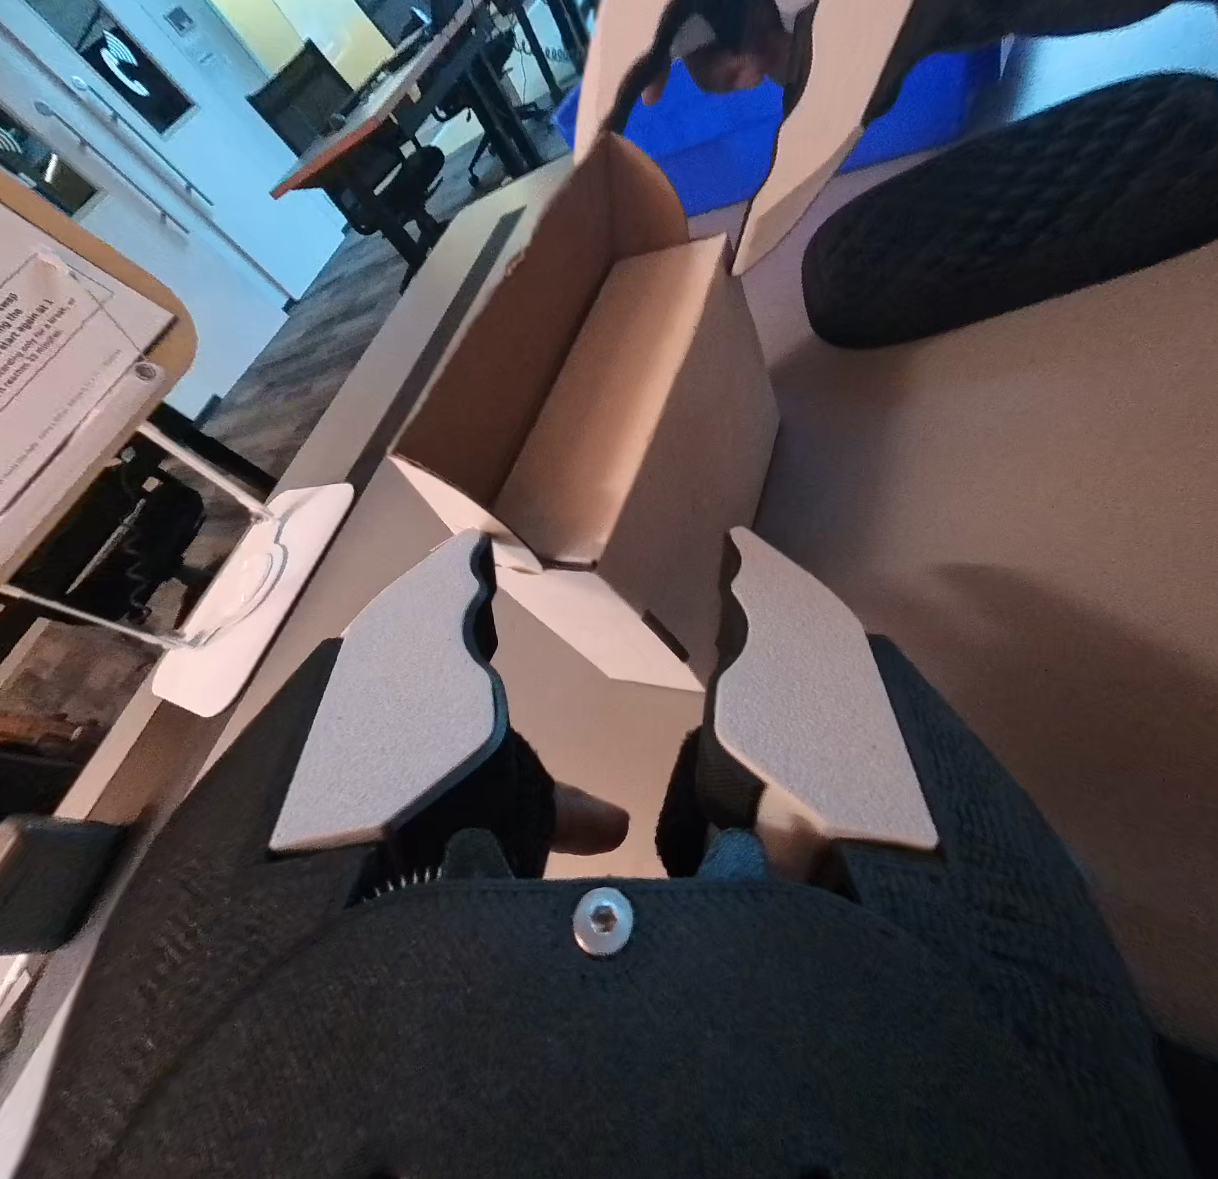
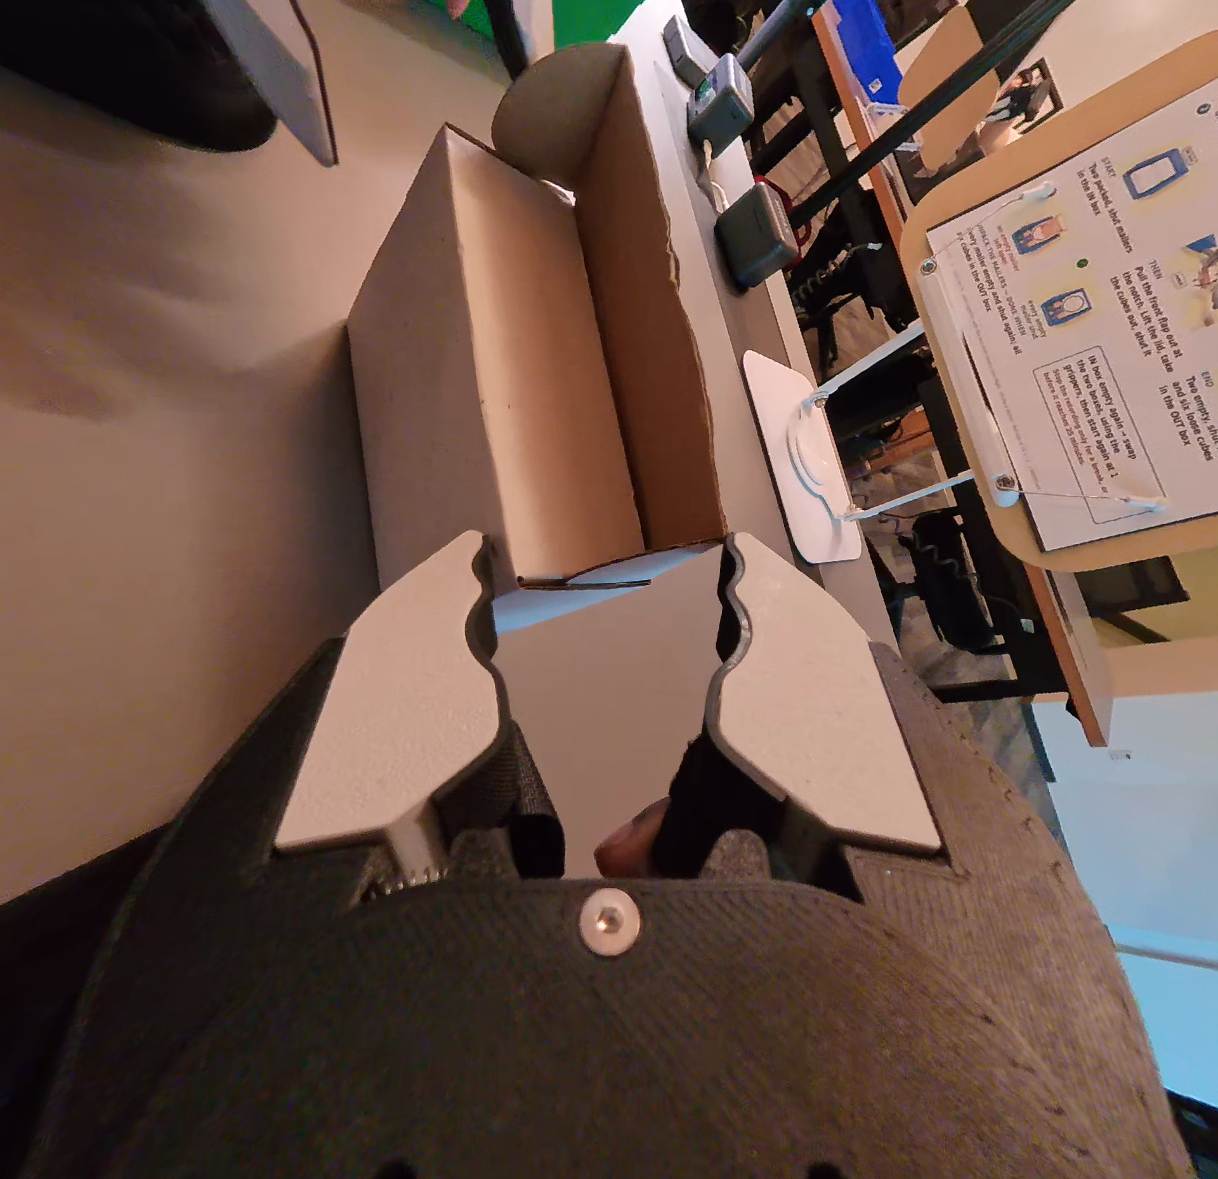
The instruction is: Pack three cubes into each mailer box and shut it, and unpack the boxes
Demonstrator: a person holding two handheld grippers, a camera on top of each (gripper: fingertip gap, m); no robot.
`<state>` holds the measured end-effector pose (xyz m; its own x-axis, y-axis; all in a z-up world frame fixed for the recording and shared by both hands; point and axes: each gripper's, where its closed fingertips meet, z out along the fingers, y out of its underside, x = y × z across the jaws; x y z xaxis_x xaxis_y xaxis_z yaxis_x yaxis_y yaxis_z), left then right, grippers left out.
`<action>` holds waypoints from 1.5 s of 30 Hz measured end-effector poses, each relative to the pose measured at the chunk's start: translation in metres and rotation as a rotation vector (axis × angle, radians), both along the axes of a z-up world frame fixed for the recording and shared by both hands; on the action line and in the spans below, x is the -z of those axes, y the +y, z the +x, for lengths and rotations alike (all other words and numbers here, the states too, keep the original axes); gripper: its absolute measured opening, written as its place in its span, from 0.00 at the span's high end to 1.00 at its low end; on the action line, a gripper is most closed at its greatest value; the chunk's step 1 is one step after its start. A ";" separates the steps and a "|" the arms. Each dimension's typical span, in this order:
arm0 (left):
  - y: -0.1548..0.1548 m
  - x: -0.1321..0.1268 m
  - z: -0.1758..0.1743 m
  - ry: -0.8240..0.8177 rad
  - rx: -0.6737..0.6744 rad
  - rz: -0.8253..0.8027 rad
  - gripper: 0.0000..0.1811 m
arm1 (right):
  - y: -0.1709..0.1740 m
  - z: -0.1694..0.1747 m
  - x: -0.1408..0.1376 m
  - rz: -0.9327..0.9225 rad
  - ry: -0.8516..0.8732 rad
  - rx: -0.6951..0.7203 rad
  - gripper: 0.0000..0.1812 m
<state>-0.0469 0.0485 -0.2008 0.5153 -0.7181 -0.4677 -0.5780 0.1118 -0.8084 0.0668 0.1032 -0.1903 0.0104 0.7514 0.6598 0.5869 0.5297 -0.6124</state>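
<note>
On the pale tabletop (image 1: 988,554), open mailer box (image 1: 593,389) lies between both grippers; left gripper (image 1: 606,554) and right gripper (image 2: 606,554) jaws wide, each at one box end, gripping nothing

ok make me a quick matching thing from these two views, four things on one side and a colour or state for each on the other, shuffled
Things:
1. mailer box
2. left gripper
3. bin behind the box
4. sign stand base

Colour or state:
A. blue
B. lid up, nothing visible inside
C. white, flat on the table
D. fingers apart, at the box's near end

Pairs: 1-B, 2-D, 3-A, 4-C
</note>
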 end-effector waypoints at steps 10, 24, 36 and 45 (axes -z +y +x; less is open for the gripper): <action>0.003 -0.002 0.001 -0.103 -0.008 -0.071 0.63 | 0.002 -0.002 0.000 -0.012 0.000 0.007 0.64; 0.003 0.010 0.000 -0.092 -0.025 -0.080 0.68 | 0.005 0.002 0.000 -0.014 -0.020 0.024 0.64; 0.012 0.010 -0.006 -0.200 -0.060 -0.097 0.72 | 0.005 -0.001 0.000 -0.020 -0.037 0.003 0.65; 0.013 0.015 -0.014 -0.143 -0.107 -0.050 0.72 | -0.040 -0.018 -0.046 -0.097 0.189 -0.076 0.75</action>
<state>-0.0614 0.0612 -0.2157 0.6488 -0.6759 -0.3495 -0.4636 0.0131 -0.8860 0.0491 0.0637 -0.1439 0.0682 0.8146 0.5760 0.4176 0.5010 -0.7580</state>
